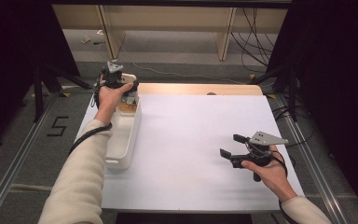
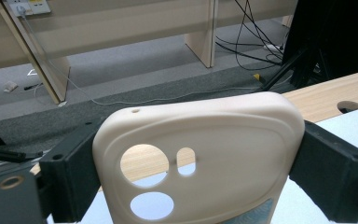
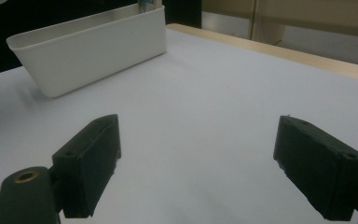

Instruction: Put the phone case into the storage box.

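A cream phone case with round camera cutouts stands between the two black jaws of my left gripper, which is shut on its sides. In the high view the left gripper hovers over the far end of a long white bin at the table's left edge. Something brownish lies in the bin's far end; I cannot make out what it is. My right gripper is open low over the right side of the white table top, with nothing between its jaws. The bin lies ahead of it.
The white sheet covers the table, with a bare wooden strip and a hole along the far edge. Black stand legs rise at the far left, and cables lie on the floor beyond.
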`<state>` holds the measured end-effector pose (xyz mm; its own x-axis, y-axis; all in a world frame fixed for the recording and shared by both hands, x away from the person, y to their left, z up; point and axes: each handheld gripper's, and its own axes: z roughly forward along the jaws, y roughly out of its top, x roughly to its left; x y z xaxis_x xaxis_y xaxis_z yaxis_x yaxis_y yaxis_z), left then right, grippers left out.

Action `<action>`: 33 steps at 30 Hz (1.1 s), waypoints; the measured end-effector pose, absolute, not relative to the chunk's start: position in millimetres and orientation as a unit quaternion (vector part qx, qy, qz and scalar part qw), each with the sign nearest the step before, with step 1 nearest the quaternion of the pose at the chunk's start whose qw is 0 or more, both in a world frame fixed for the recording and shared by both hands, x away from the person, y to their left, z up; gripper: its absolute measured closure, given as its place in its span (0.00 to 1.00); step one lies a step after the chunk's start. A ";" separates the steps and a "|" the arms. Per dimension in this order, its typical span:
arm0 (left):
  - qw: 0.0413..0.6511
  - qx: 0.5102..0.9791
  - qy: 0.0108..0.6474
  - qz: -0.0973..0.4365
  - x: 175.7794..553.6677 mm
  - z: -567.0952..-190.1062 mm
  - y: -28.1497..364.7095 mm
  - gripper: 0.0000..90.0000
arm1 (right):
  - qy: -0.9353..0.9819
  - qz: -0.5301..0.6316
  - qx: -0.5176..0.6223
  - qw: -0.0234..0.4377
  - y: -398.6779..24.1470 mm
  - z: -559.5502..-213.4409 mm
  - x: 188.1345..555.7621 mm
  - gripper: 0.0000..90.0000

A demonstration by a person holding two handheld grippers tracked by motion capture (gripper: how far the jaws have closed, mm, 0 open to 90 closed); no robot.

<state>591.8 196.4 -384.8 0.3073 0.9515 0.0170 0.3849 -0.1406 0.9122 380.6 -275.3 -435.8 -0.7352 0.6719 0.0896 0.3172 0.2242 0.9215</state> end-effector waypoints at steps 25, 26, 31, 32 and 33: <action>0.417 0.692 0.501 0.310 596.5 -394.2 194.4 0.11 | 0.766 0.530 0.323 0.168 -275.3 -435.8 380.6 0.17; 0.417 0.692 0.502 0.309 596.8 -394.5 194.3 0.11 | 0.766 0.529 0.323 0.168 -275.3 -435.8 380.6 0.17; 0.412 0.695 0.504 0.305 597.8 -396.4 194.1 0.11 | 0.766 0.530 0.322 0.168 -275.1 -435.8 380.5 0.17; 0.411 0.696 0.505 0.304 597.8 -396.9 193.9 0.11 | 0.767 0.529 0.323 0.169 -275.1 -435.6 380.4 0.17; 0.410 0.696 0.505 0.304 597.9 -397.4 193.8 0.11 | 0.767 0.528 0.323 0.169 -275.1 -435.6 380.3 0.17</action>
